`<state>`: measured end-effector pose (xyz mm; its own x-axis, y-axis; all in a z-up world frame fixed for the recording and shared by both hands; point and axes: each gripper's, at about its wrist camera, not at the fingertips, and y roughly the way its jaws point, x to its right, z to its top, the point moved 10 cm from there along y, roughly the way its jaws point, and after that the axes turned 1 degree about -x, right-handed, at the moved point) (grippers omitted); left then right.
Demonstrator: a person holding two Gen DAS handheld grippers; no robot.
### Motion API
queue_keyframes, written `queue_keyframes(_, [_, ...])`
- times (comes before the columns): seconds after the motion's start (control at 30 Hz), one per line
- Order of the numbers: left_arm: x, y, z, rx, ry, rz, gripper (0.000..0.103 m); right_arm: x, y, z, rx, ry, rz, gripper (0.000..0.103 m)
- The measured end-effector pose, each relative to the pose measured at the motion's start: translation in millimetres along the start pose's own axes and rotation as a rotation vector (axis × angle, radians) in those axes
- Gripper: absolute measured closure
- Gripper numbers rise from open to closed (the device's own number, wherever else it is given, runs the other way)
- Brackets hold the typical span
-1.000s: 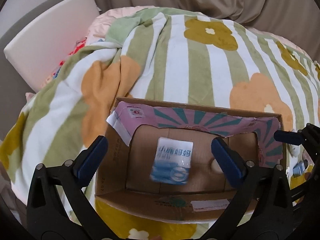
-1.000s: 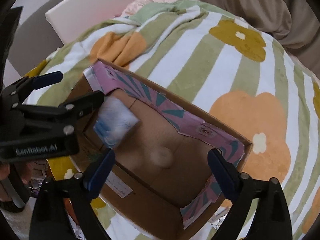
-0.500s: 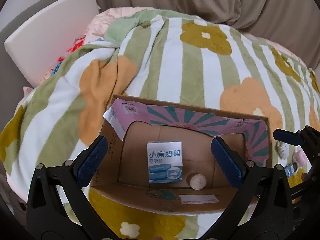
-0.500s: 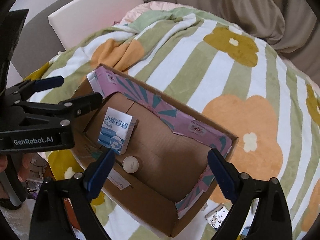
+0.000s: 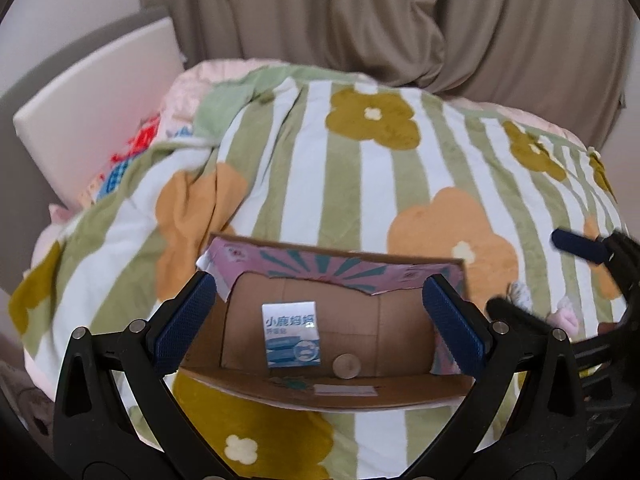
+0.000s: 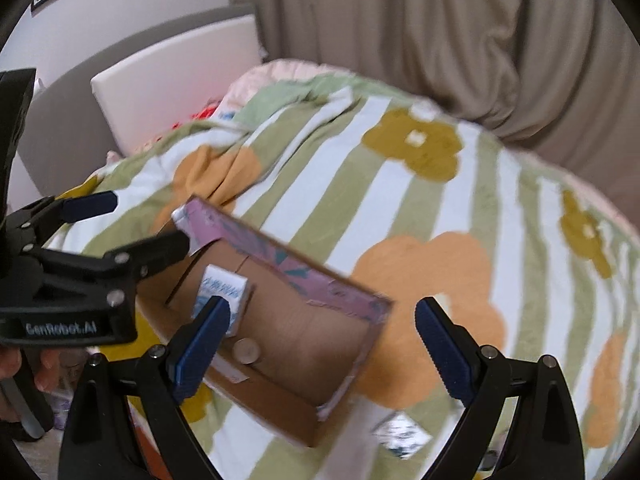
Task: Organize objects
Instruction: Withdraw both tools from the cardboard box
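An open cardboard box (image 5: 340,270) with a pink-lined far wall sits on the flowered blanket (image 5: 304,152). Inside it a white-and-blue pack (image 5: 291,340) stands next to a small round lid-like thing (image 5: 346,366) by the near wall. My left gripper (image 5: 320,320) hangs above the box, open with nothing between its fingers. My right gripper (image 6: 324,340) is also open and empty, over the box (image 6: 332,286) from the right side. The pack (image 6: 222,290) and the round thing (image 6: 245,351) show there too. Each gripper appears in the other's view: the left (image 6: 132,224), the right (image 5: 542,276).
A silver foil packet (image 6: 402,438) lies on the blanket near the box's right corner. Small pale items (image 5: 560,316) lie right of the box. A white padded headboard (image 5: 92,120) stands at the left and a beige curtain (image 5: 360,20) behind. A hand (image 6: 12,360) holds the left gripper.
The white-and-blue pack fell into the box and came to rest standing; the round thing rolled to the near wall. Both grippers have risen and drawn back, still open.
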<state>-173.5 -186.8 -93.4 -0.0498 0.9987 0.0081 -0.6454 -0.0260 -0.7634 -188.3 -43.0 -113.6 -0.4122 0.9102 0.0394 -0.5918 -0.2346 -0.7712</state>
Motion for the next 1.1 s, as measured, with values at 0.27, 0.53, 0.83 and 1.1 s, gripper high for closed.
queue_keyframes(0.27, [54.5,-52.0,10.1,0.134,0.044,-0.078,0.0,50.2,-63.5,-11.0,0.081,0.05,-0.082,0.011])
queue_keyframes(0.53, [111.0,-105.3,6.4,0.246,0.134,-0.06,0.0,104.9,-132.7,-36.8,0.174,0.151,-0.157,0.011])
queue_keyframes(0.83, [172.5,-131.4,-29.2,0.303,0.203,-0.056,0.0,141.7,-197.0,-86.5,0.253,0.208,-0.245,0.011])
queue_keyframes(1.1, [204.9,-121.7,-57.3,0.275,0.224,-0.1,0.0,156.4,-211.0,-125.3,0.266,0.284,-0.251,0.011])
